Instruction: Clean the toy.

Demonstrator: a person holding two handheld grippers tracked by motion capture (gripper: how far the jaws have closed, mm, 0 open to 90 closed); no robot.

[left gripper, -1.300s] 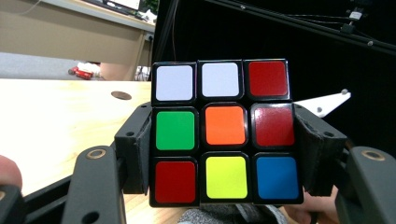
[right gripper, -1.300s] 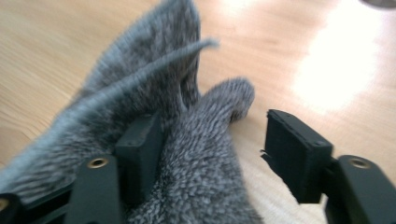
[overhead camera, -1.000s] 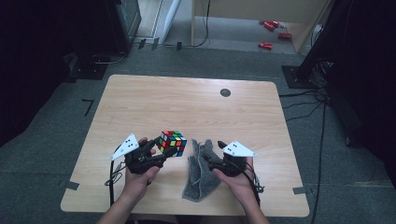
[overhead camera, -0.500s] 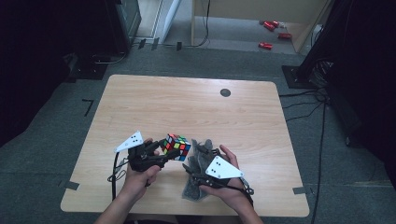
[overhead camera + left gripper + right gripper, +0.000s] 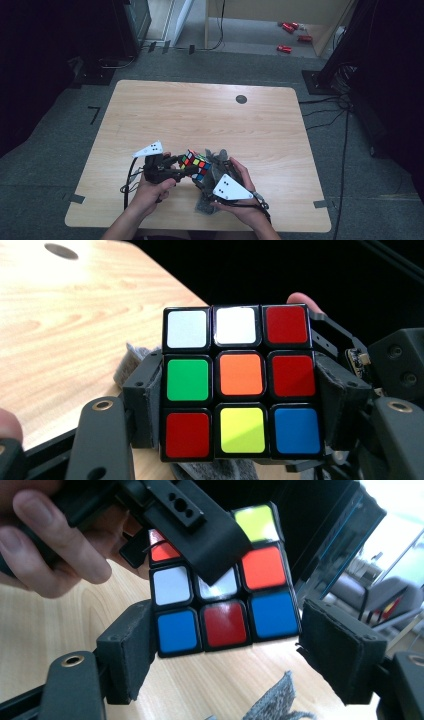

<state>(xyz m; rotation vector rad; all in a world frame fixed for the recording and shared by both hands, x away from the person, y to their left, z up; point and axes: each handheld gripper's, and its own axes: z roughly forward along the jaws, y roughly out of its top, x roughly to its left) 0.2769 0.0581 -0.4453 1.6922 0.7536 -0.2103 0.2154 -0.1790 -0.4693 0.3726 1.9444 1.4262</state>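
The left claw [image 5: 240, 405] clamps the glossy Rubik's cube [image 5: 240, 382] by its sides; a fuzzy grey cloth [image 5: 212, 172] lies on the wooden surface [image 5: 210, 120]. In its own view the right claw [image 5: 225, 650], just opening, flanks the cube's lower row, its 3 o'clock pad apart.

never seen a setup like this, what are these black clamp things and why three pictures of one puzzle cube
A person sits at a wooden table with a hand-held two-jaw clamp in each hand. The high view looks down from above; the other two pictures come from cameras riding on each clamp, looking along its jaws. The left gripper is shut on the puzzle cube, pads on both of its sides. The right gripper has its jaws around the cube's lower row; they have just been opening, with a gap visible at one pad. A grey cloth lies on the table beneath.
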